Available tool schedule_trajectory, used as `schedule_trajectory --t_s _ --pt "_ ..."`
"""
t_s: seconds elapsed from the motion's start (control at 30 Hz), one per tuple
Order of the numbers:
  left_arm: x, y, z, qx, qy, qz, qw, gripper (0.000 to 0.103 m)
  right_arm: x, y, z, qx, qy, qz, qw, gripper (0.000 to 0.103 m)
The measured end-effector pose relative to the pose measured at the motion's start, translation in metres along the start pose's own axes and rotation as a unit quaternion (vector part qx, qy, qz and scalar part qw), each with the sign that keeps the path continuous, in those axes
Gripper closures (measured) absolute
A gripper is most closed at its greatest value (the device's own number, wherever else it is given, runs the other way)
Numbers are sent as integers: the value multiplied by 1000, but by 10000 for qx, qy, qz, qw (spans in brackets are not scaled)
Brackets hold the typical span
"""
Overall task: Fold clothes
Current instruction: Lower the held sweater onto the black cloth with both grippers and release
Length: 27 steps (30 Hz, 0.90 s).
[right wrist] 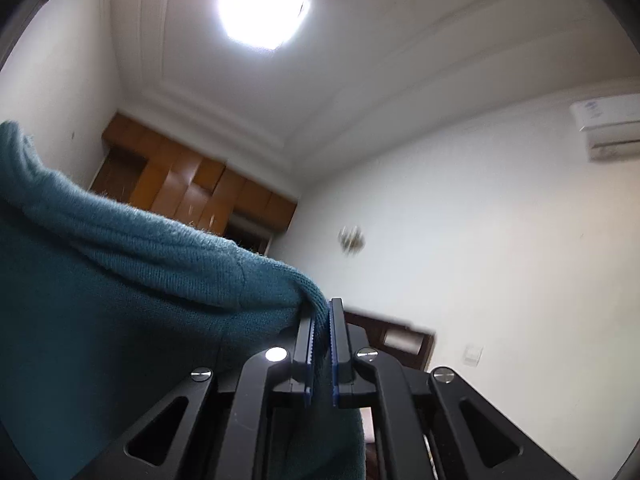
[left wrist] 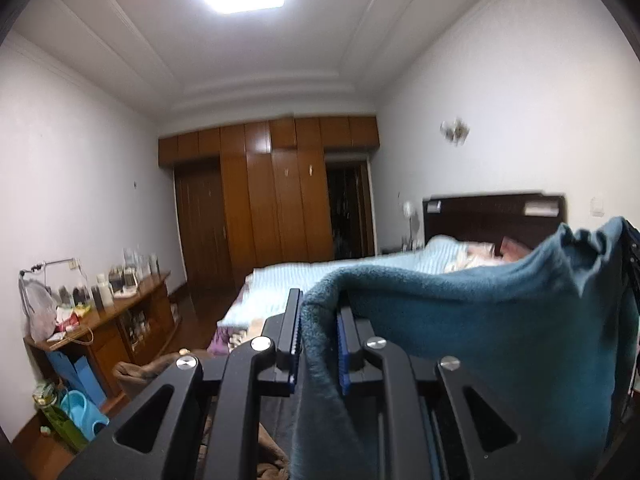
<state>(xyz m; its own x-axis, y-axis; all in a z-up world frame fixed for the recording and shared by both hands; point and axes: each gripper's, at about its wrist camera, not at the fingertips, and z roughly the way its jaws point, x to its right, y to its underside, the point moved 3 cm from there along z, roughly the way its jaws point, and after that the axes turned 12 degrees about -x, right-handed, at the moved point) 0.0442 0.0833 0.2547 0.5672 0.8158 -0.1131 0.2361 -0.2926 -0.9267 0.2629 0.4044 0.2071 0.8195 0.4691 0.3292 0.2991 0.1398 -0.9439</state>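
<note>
The left gripper (left wrist: pixel 320 320) clamps one edge of the teal sweater (left wrist: pixel 460 312); the right gripper (right wrist: pixel 320 328) clamps the other. The garment spans level between them, held aloft, with the bed (left wrist: pixel 280 280) beyond and below.
</note>
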Motion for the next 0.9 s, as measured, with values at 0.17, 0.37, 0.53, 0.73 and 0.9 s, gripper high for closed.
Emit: schedule_trajectory --t_s 0.17,0.37,0.53,0.73,0.9 --pt "24 14 109 -861 -51 101 9962 86 -47 42 84 -1039 -435 -64 9936 97" --pt "44 68 239 -2124 -96 65 9771 86 -95 112 187 -2093 -855 -447 9731 97" --pt "58 117 313 -2866 -120 107 9579 86 -124 157 231 -2684 -1099 -791 9537 97" --pt "68 163 364 -3661 -126 151 9304 84 -151 193 278 -3576 -1575 -913 9160 96" --pt "69 179 379 -3979 -207 160 9171 66 -162 214 284 -4073 -1789 -986 8902 91"
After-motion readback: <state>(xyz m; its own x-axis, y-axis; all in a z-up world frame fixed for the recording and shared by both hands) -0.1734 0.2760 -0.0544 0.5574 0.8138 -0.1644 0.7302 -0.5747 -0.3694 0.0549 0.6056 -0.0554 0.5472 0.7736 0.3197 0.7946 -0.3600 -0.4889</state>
